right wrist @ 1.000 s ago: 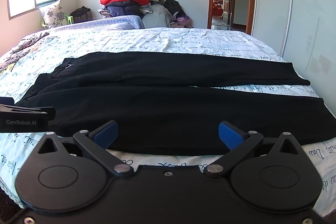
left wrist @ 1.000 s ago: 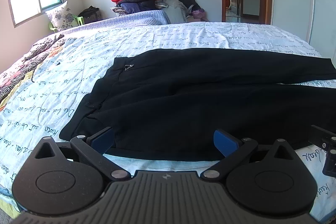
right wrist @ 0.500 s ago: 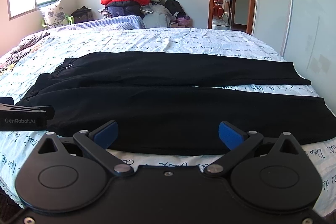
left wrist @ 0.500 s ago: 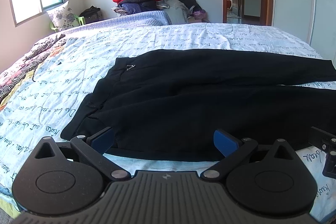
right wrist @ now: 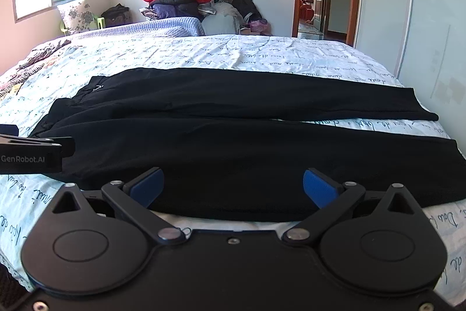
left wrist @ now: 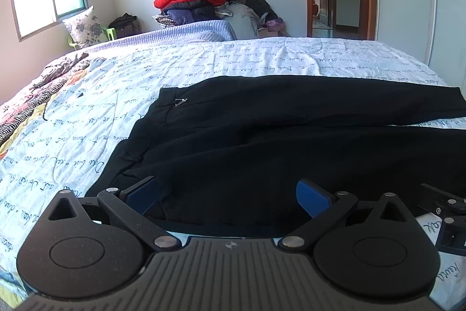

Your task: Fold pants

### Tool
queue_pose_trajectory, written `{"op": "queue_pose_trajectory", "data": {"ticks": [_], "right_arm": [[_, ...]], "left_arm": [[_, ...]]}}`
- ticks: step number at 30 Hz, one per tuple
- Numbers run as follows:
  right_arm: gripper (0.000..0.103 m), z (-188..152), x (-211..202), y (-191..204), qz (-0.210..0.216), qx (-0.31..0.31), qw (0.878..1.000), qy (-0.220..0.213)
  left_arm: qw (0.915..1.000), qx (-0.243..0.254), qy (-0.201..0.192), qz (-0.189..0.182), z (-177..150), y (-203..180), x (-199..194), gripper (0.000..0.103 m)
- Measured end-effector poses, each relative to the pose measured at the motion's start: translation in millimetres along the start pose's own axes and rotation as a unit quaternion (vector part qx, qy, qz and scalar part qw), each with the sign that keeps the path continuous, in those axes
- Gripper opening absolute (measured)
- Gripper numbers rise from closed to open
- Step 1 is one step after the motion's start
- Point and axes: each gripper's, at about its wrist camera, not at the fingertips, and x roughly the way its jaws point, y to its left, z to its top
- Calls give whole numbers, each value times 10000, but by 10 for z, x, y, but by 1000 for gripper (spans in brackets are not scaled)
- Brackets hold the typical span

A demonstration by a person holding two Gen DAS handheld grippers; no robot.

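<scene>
I see the bed (right wrist: 262, 51), spread with a pale script-printed quilt, filling mid-frame. Black pants (right wrist: 233, 142) lie flat across it, waist at left, legs running right. A blue blanket (right wrist: 163, 26) sits along its upper-left edge.

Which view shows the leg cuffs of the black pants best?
The right wrist view: both cuffs of the black pants lie in frame at the right, flat on the bed. The left wrist view shows the far cuff only; the near leg runs off frame.
</scene>
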Motion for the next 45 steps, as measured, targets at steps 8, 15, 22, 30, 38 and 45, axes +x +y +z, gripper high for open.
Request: {"op": "queue_pose_trajectory", "data": {"ticks": [8,15,22,30,38,45], "right_arm": [[103,155,143,103,138,-116,9998,-9],[103,466,298,317,610,-636,9955,-352],[103,1025,865,735,1490,-2011,9633,-967],[102,1679,2180,1244,2470,-2674,9313,-166],[82,1950,3317,1704,3129,-3363,8837,895],[38,2065,3681,1752,3790,-3103,8580,1547]], "left_arm": [[9999,-36,2,104,111,120,128,103],[9999,-21,-50,151,218,273,276,103],[9993,-175,-137,296,387,655,517,103],[9983,-291,-123,486,585,1073,837,102],[9990,-335,184,249,828,1280,1274,102],[9983,-473,302,174,1128,1380,1597,101]]}}
